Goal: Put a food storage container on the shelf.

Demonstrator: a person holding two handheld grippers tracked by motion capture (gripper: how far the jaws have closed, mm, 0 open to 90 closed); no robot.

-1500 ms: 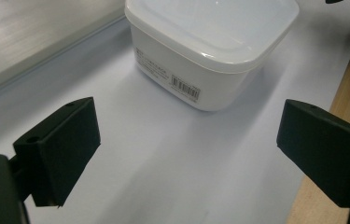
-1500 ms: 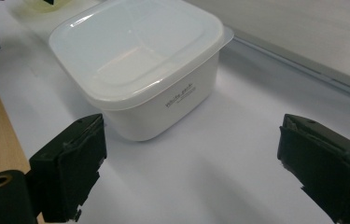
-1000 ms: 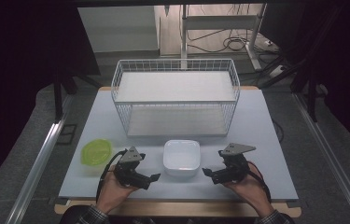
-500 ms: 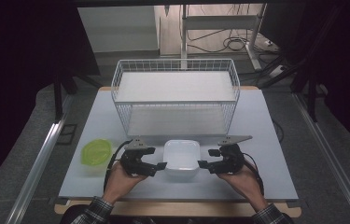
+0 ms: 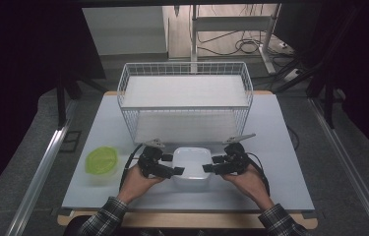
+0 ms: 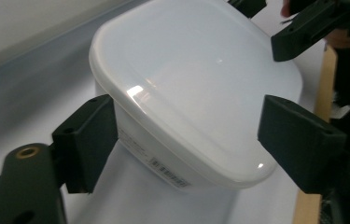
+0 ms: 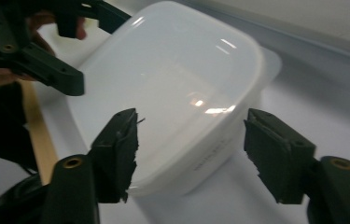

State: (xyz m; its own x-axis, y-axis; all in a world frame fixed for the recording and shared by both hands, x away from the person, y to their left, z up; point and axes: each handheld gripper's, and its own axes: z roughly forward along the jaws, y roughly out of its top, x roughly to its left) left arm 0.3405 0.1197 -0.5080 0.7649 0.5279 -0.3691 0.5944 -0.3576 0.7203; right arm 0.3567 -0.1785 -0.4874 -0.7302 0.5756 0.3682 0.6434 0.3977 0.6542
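Both jaws have just been closing: the open left hand-held gripper [image 5: 176,171] and open right hand-held gripper [image 5: 207,168] should pinch opposite edges of the white container [image 5: 192,161] evenly.

On my table [image 5: 280,147]: a wire basket [image 5: 186,101], a white container [image 5: 191,161], a green lid [image 5: 102,160].

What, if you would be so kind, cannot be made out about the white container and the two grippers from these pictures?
- What the white container holds: its frosted lid hides the inside in every view.
- Whether the left gripper presses it: left gripper view, one jaw lies against the rim, the other stands clear.
- The container's label text: too small.
- Whether the right gripper touches it: right gripper view, blurred.
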